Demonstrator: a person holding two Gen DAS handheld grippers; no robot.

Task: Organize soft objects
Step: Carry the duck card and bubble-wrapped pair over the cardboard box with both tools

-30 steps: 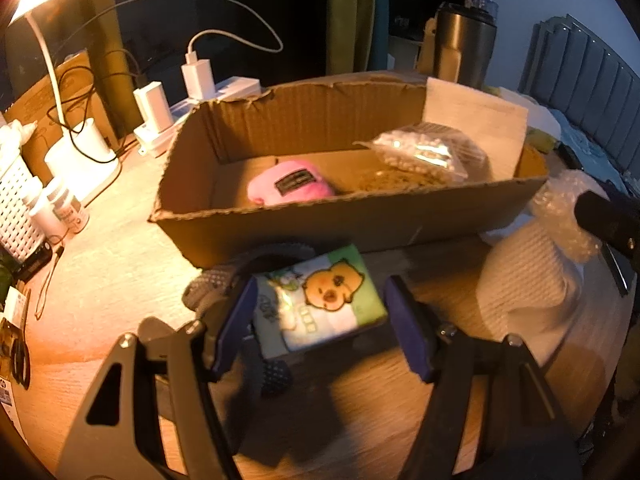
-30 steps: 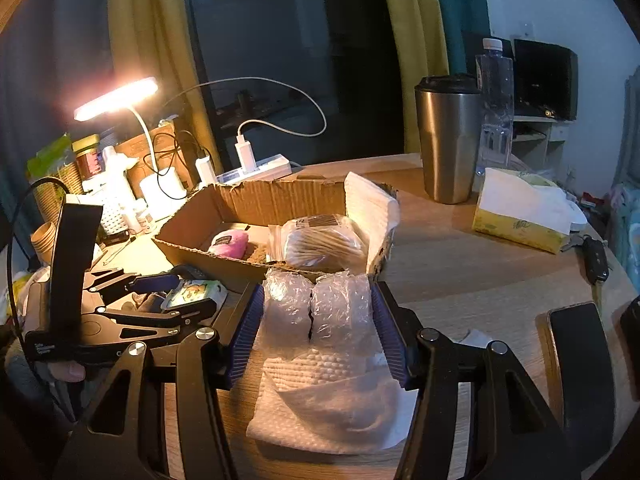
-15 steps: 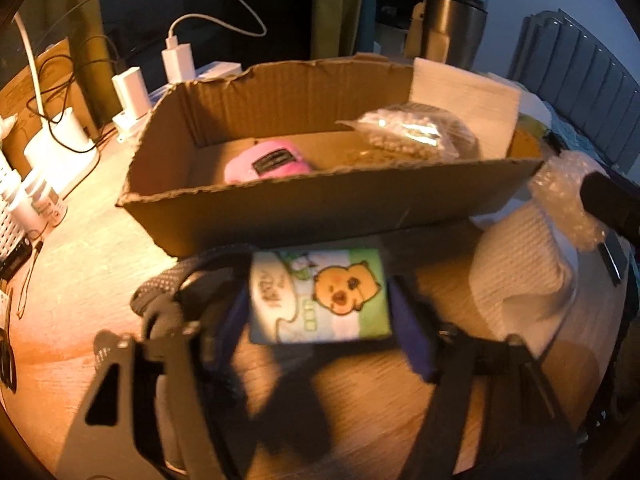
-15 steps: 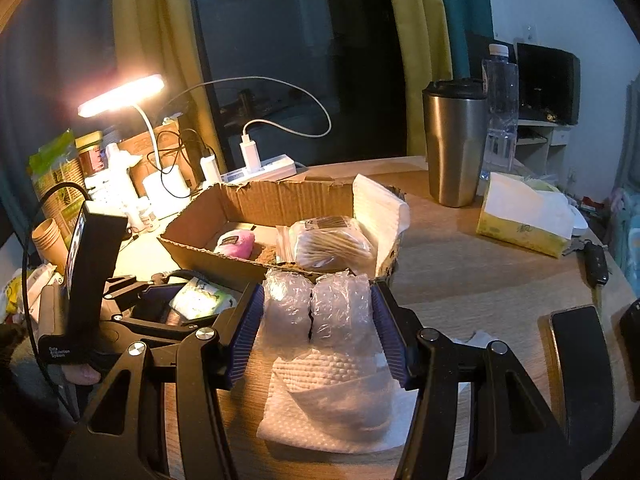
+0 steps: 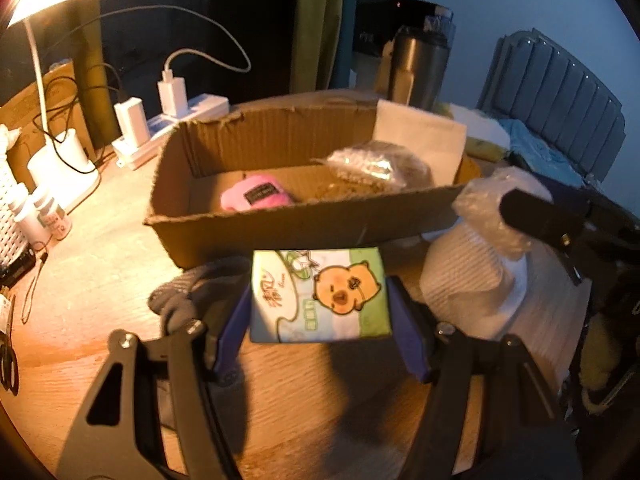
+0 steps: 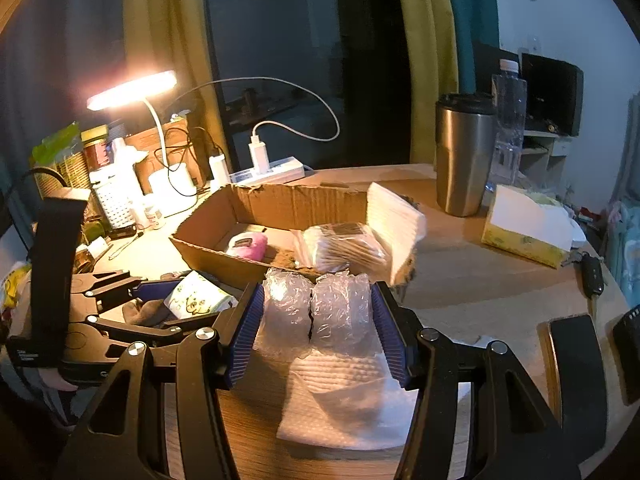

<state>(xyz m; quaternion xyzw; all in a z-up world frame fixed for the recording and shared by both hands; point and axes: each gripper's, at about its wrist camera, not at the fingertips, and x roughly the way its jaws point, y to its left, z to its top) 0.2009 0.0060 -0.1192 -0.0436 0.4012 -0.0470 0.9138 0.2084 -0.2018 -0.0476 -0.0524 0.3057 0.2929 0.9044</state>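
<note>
Left hand-held gripper (image 5: 320,312) clamps the tissue pack (image 5: 320,294), right hand-held gripper (image 6: 316,322) the bubble wrap (image 6: 316,312); next, carry both over the cardboard box (image 5: 304,224).

Desk clutter, lamp lit

Ahead and left of the tools we note a lit desk lamp (image 6: 132,90) over a white power strip (image 6: 276,170) with chargers and a looping cable plugged in. Far left, a white perforated basket (image 6: 114,200) and small bottles (image 5: 44,216). Ahead and right we see a steel tumbler (image 6: 464,156) with a clear water bottle (image 6: 508,120) behind it. Right of those, a yellow tissue box (image 6: 524,236), then a car key (image 6: 592,276). Nearest on the right, a dark phone (image 6: 576,364) lies flat on the wooden table (image 6: 480,280).
</note>
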